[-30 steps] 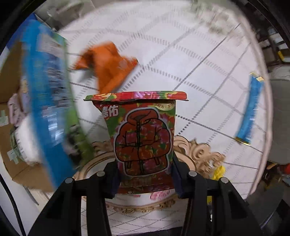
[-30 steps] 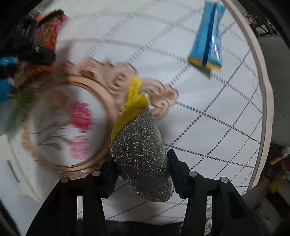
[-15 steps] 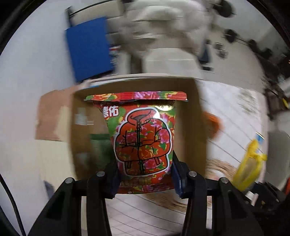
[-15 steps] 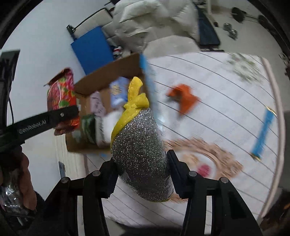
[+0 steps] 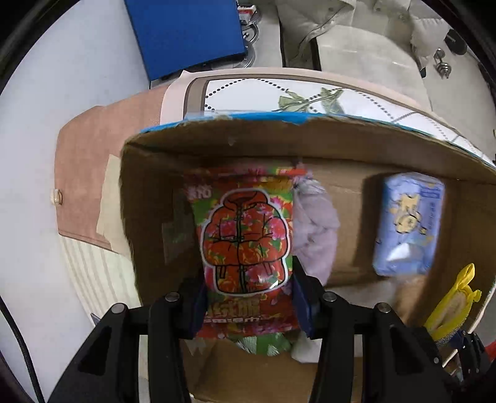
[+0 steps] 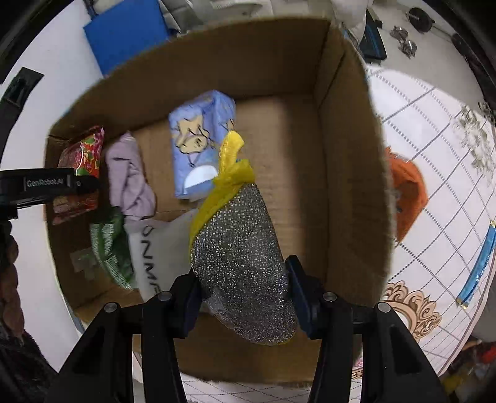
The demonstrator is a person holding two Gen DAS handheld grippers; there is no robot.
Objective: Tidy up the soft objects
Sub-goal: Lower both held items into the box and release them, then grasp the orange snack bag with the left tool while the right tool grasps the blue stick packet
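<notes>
My left gripper (image 5: 246, 305) is shut on a red floral packet (image 5: 245, 241) and holds it over the left part of an open cardboard box (image 5: 279, 139). My right gripper (image 6: 241, 297) is shut on a silver glitter and yellow scrubber (image 6: 241, 248) over the same box (image 6: 347, 173). The scrubber's yellow tip also shows in the left wrist view (image 5: 455, 297). The left gripper with its packet (image 6: 80, 173) shows at the left of the right wrist view. In the box lie a blue tissue pack (image 6: 198, 148), a lilac cloth (image 6: 130, 179), a green packet (image 6: 108, 245) and a white bag (image 6: 155, 248).
An orange cloth (image 6: 406, 192) and a blue strip packet (image 6: 479, 266) lie on the white patterned mat (image 6: 434, 130) right of the box. A blue board (image 5: 186, 34) and a pale coat (image 5: 356, 28) are beyond the box.
Both grippers have swung from above the mat to above the open box, each still holding its object. The box interior now fills both views.
</notes>
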